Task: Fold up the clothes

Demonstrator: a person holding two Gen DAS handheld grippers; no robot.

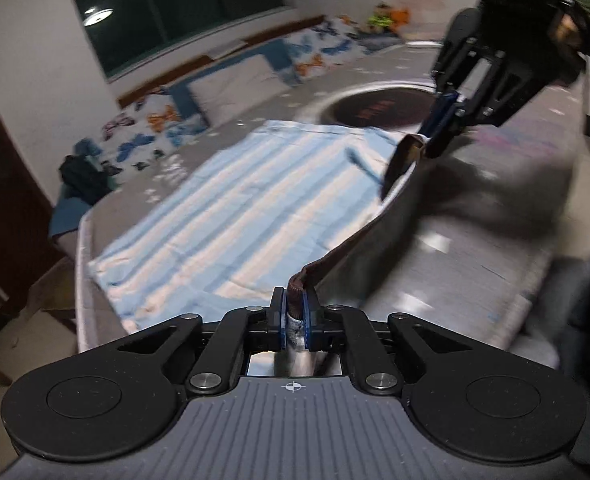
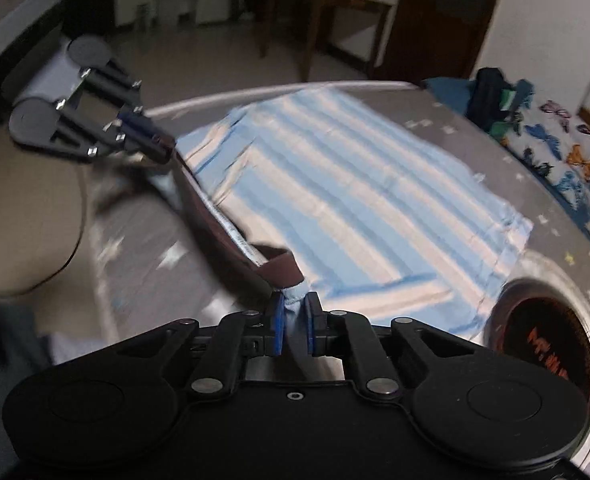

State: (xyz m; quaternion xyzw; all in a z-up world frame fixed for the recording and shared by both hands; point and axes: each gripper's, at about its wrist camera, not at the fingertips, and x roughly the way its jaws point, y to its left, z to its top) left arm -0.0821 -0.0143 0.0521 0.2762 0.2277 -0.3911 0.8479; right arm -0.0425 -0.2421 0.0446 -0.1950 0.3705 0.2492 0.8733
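A blue-and-white striped garment (image 1: 247, 208) lies spread on the grey bed (image 1: 455, 248); it also shows in the right wrist view (image 2: 355, 200). It has a dark brown waistband (image 1: 347, 248) along its near edge, stretched in the air between both grippers. My left gripper (image 1: 294, 300) is shut on one end of the waistband. My right gripper (image 2: 295, 312) is shut on the other end, where the brown band (image 2: 231, 236) meets light blue cloth. The right gripper (image 1: 443, 128) shows at upper right in the left wrist view; the left gripper (image 2: 151, 140) shows at upper left in the right wrist view.
A round dark tray with a silver rim (image 1: 379, 108) sits on the bed past the garment, also in the right wrist view (image 2: 547, 344). Butterfly-print pillows (image 1: 147, 128) line the wall side. A dark bundle (image 2: 491, 92) lies at the bed's corner. A wooden table (image 2: 335, 20) stands beyond.
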